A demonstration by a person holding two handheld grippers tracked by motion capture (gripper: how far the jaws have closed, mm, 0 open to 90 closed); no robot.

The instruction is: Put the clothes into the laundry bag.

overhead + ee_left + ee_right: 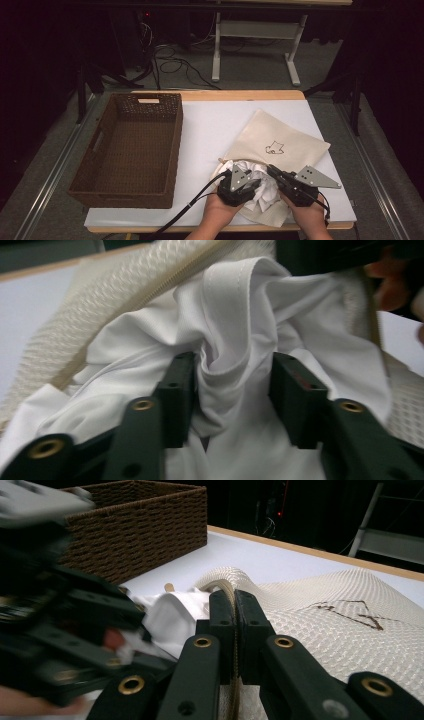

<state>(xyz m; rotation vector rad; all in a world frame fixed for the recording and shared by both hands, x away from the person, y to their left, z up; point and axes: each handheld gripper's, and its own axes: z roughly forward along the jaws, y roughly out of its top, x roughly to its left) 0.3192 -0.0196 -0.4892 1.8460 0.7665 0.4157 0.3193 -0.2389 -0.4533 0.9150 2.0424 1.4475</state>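
A cream mesh laundry bag (280,135) with a small dark emblem lies on the white table top, its mouth toward me. A crumpled white garment (262,187) spills out of that mouth. My left gripper (234,390) stands open in the garment (240,315), with a loose fold of cloth bulging between its jaws. In the high view the left gripper (252,182) is at the left side of the bag's mouth. My right gripper (234,615) is shut on the zip edge of the bag (325,610), at the mouth's right side (272,170).
A brown woven basket (175,140) with nothing in it stands at the table's left, and its wall (140,525) rises behind the garment in the right gripper view. The table's wooden front edge runs just below my hands. A white table frame stands on the floor beyond.
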